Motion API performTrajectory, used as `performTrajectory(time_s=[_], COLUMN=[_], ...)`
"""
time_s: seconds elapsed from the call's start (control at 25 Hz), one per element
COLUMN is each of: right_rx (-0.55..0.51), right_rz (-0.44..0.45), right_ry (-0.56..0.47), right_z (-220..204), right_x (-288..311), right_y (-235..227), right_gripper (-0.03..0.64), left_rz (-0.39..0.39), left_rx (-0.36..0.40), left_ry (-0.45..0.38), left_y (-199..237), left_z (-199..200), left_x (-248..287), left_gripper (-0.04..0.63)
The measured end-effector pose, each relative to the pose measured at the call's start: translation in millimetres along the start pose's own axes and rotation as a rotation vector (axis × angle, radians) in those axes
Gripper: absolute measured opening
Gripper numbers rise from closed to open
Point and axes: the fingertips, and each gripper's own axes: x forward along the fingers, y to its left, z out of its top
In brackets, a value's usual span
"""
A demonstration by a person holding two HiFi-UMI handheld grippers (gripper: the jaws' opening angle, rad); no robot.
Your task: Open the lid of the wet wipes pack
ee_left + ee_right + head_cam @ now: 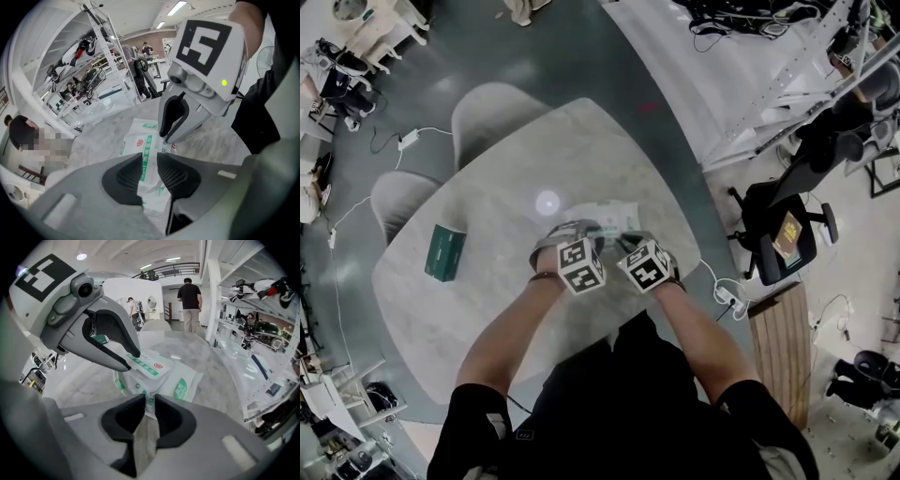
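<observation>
The soft white wet wipes pack with green print (602, 214) lies flat on the pale marble-patterned tabletop with rounded corners (478, 319), just above the centre of the head view. Both grippers meet over its near end. The left gripper (149, 157) comes in from the left of the head view. Its jaws are partly spread, with a narrow gap between the dark ribbed pads, and the pack's green-striped label flap (146, 149) shows in that gap. Whether the pads touch the wrapper cannot be told. The right gripper (146, 399) sits at the pack's near edge with its jaws drawn almost together, pinching the wrapper's edge between their tips. Bare tabletop shows in the slot below the pinch, at lower centre of the right gripper view. At the centre of that view, the label flap, with its green stripe and small red mark, lies just beyond the left jaws' tips. A dark green rectangular box (445, 251) lies on the tabletop well to the left of the pack. Two pale grey shell chairs (492, 111) stand at the tabletop's upper-left edge
</observation>
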Motion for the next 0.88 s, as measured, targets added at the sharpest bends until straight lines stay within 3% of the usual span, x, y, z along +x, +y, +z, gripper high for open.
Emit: performTrajectory(time_s=[0.4,0.88], right_rx=[0.063,0.015], right_rz=[0.019,-0.001], right_ry=[-0.041,-0.080], right_z=[0,-2], right_x=[-2,-2], right_y=[-1,-4], right_gripper=[0.071,0.069], left_rz=[0.087,0.138], left_rx=[-0.072,-0.161], left_ry=[-0.056,-0.010], left_y=[40,90], left_z=[14,3], left_x=[-21,5], left_gripper=[0.060,0.058])
